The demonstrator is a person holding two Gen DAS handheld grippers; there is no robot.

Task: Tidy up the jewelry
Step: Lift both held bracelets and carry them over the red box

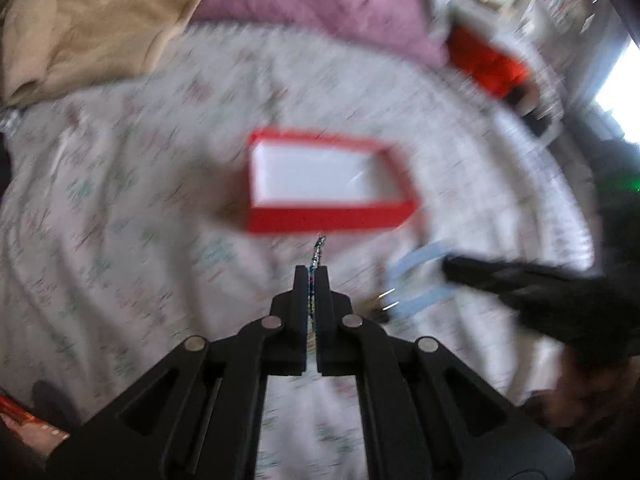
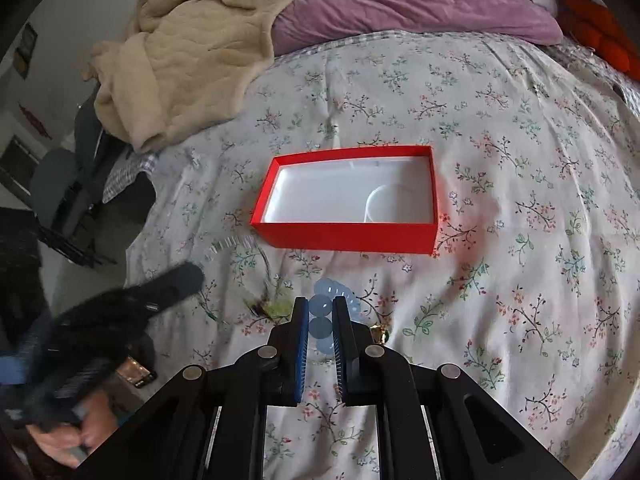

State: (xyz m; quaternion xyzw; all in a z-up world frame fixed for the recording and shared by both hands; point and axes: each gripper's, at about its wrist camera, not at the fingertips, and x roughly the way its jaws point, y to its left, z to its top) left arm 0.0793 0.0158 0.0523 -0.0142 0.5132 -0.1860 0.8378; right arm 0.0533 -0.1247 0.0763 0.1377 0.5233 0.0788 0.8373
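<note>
red open cardboard box (image 2: 348,236): 1 | pale blue round-bead bracelet (image 2: 322,316): 1 | thin beaded chain (image 1: 318,254): 1 | beige quilted blanket (image 2: 180,60): 1 | purple pillow (image 2: 408,4): 1

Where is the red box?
In the right wrist view, the red box sits open mid-frame on the flowery bedspread, just beyond the right gripper and below the purple pillow.
</note>
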